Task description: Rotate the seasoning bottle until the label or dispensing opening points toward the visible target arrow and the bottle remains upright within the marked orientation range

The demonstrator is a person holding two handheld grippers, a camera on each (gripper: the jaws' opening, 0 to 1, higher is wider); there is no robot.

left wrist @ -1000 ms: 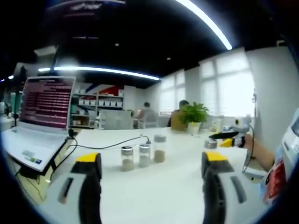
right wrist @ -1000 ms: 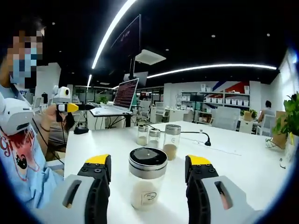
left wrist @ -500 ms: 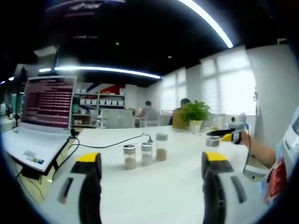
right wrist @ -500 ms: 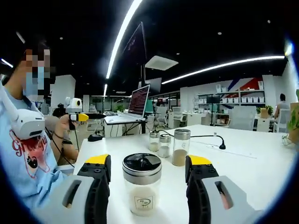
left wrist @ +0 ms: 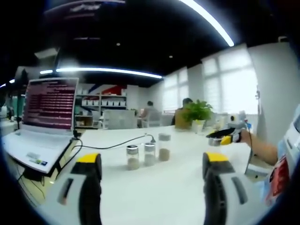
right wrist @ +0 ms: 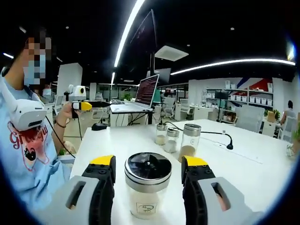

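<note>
Seasoning bottle (right wrist: 147, 187) stands upright on the white worktop (right wrist: 243, 173), between the jaws of the right hand-held gripper (right wrist: 147, 178); the jaws sit wide on either side of the glass, with a gap showing at each side; the bottle carries a steel-rimmed dark lid, pale powder inside and a small round label facing the camera. Three smaller shakers (right wrist: 177, 138) stand in a row farther along the worktop, near a black cable (right wrist: 220, 135); a laptop (left wrist: 44, 117) lies open at the worktop's edge. Left hand-held gripper (left wrist: 147, 164) hangs above bare worktop with jaws wide apart and nothing between them, well apart from the three shakers (left wrist: 146, 153) ahead of it.
</note>
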